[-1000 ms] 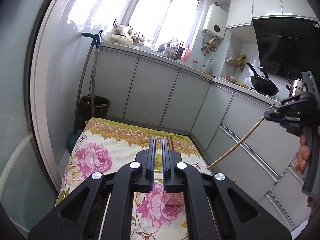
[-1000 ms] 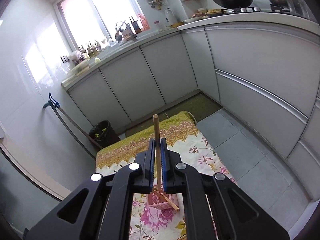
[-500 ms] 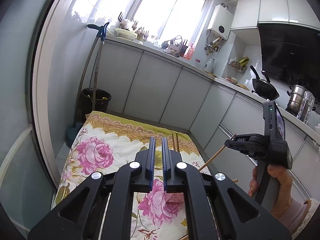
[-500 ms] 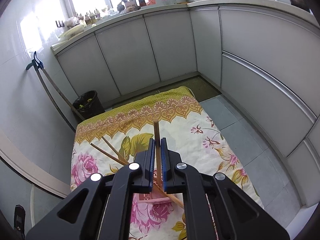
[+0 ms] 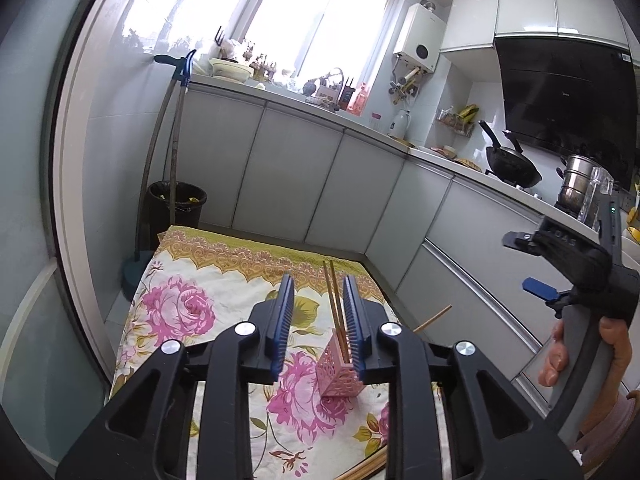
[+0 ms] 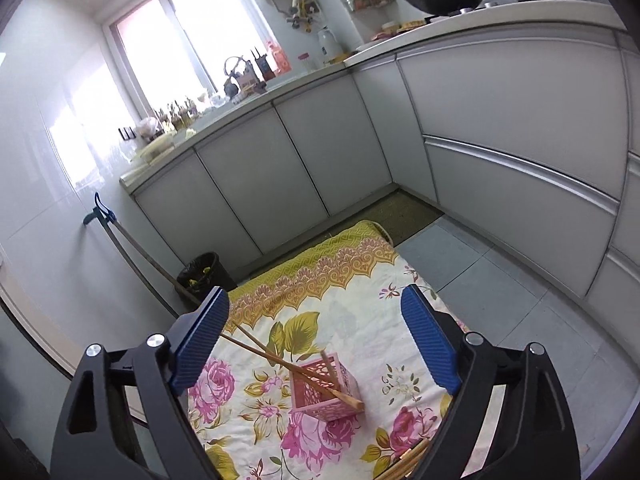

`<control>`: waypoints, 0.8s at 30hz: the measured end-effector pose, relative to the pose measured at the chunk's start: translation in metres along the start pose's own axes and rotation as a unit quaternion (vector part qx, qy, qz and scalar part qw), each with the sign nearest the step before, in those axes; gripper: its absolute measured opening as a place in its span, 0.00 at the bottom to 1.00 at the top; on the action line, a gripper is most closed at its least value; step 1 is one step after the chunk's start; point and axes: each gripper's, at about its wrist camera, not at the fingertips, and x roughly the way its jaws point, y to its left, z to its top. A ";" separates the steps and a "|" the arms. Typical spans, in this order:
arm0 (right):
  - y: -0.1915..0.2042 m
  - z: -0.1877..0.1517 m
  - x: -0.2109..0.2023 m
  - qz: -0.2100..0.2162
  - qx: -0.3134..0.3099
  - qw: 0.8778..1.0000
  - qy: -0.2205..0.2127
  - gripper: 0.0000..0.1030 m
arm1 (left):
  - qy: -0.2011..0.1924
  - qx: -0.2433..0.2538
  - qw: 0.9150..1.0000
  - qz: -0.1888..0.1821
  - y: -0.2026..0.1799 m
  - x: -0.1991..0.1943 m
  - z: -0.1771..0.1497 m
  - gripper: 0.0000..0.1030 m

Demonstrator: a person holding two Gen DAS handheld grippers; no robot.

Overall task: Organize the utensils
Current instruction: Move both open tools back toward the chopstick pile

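A pink lattice holder (image 6: 324, 390) with slanting wooden chopsticks (image 6: 280, 358) stands below and ahead of the empty right gripper (image 6: 316, 340), whose jaws are opening wide.

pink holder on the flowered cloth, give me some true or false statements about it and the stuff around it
1. The pink holder stands on the flowered cloth. True.
2. The holder has nothing in it. False: chopsticks lean out of it.
3. The right gripper is clamped on a chopstick. False: its jaws are opening, nothing pressed between them.
4. More chopsticks lie on the cloth at the near edge. True.
5. A black wok sits on the counter. True.
6. The bin is white. False: it is black.
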 end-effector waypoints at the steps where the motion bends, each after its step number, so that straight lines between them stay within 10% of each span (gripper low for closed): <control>1: -0.012 -0.005 -0.011 -0.006 0.007 1.000 -0.004 0.87 | 0.005 0.005 1.000 -0.005 -0.003 0.000 -0.002 0.32; 7: -0.090 -0.060 -0.053 -0.086 0.015 0.996 0.012 0.92 | 0.004 0.051 0.998 -0.028 -0.029 -0.007 -0.020 0.91; 14: -0.149 -0.140 -0.053 -0.166 0.004 0.983 0.084 0.92 | 0.081 0.139 0.984 -0.071 -0.069 0.013 -0.060 0.93; 24: -0.214 -0.185 -0.030 -0.130 0.147 0.957 0.213 0.92 | 0.268 0.317 0.906 -0.085 -0.126 0.093 -0.155 0.93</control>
